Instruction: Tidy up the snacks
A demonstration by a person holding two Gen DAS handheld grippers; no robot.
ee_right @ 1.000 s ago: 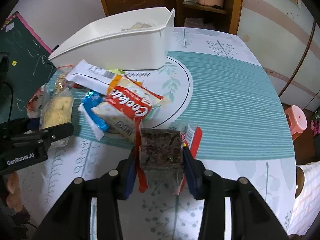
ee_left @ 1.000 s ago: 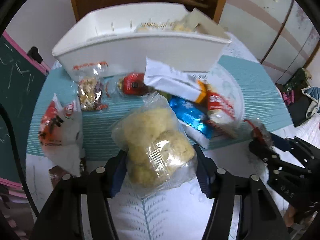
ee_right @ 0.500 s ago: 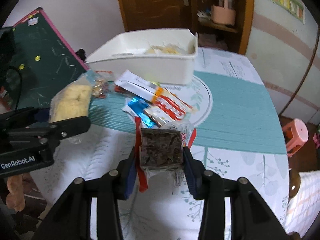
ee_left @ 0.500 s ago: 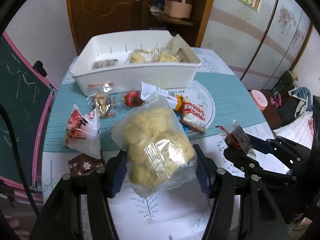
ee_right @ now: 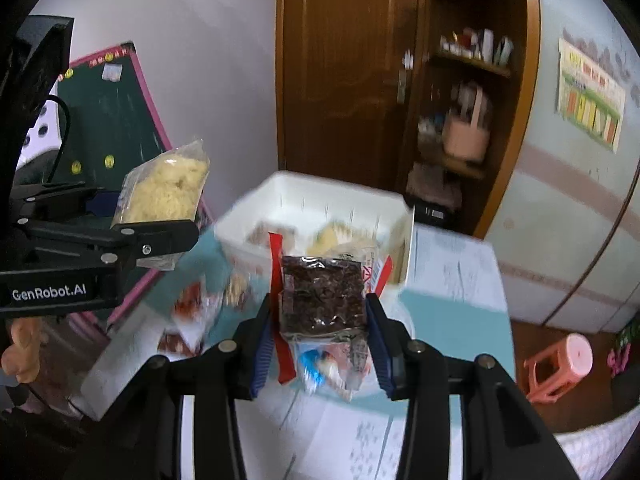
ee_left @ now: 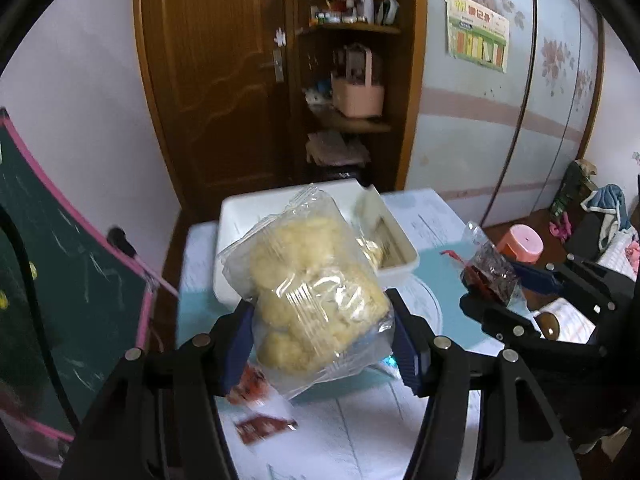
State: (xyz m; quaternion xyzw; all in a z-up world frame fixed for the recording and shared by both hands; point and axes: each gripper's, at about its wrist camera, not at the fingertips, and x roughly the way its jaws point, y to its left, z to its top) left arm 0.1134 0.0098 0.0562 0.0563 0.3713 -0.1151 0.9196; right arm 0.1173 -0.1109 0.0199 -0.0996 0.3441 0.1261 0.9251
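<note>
White plastic bin (ee_right: 320, 208) sits ahead of and below both my tools. Left tool (ee_left: 320, 336) pinches clear bag of yellow puffs (ee_left: 308, 292); right tool (ee_right: 320, 320) pinches dark square snack pack (ee_right: 322, 296), nearer the bin.

Clear bag of yellow puffs (ee_left: 312, 292), dark brownie pack (ee_right: 322, 298), both aloft

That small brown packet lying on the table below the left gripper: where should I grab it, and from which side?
The small brown packet lies flat on the table, so probably come straight down from above and pinch across its short width, near the middle. It is blurred, so its edges are hard to judge. The left gripper must first drop its clear bag of yellow puffs.
</note>
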